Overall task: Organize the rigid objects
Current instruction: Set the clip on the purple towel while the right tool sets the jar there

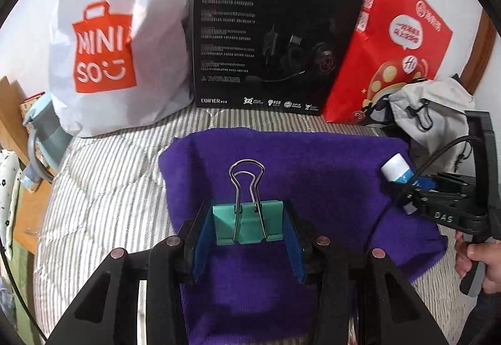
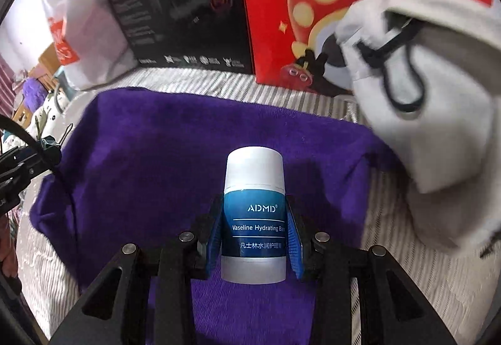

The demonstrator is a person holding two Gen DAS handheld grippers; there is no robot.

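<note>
A teal binder clip (image 1: 247, 224) with its wire handles pointing forward sits between the blue pads (image 1: 203, 238) of my left gripper (image 1: 247, 210), which is shut on it above a purple cloth (image 1: 328, 176). My right gripper (image 2: 254, 204) is shut on a blue and white balm stick (image 2: 253, 213), white cap forward, over the same purple cloth (image 2: 156, 141). The left wrist view catches the right gripper (image 1: 407, 185) at the cloth's right edge with the balm stick (image 1: 395, 168) in it. The left gripper (image 2: 53, 147) shows at the left of the right wrist view.
At the back stand a white Miniso bag (image 1: 119, 41), a black Edifier box (image 1: 269, 35) and a red paper bag (image 1: 391, 41). A grey drawstring pouch (image 2: 438, 126) lies to the right of the cloth. The cloth rests on a striped bedcover (image 1: 109, 176). A hand (image 1: 479, 263) holds the right gripper.
</note>
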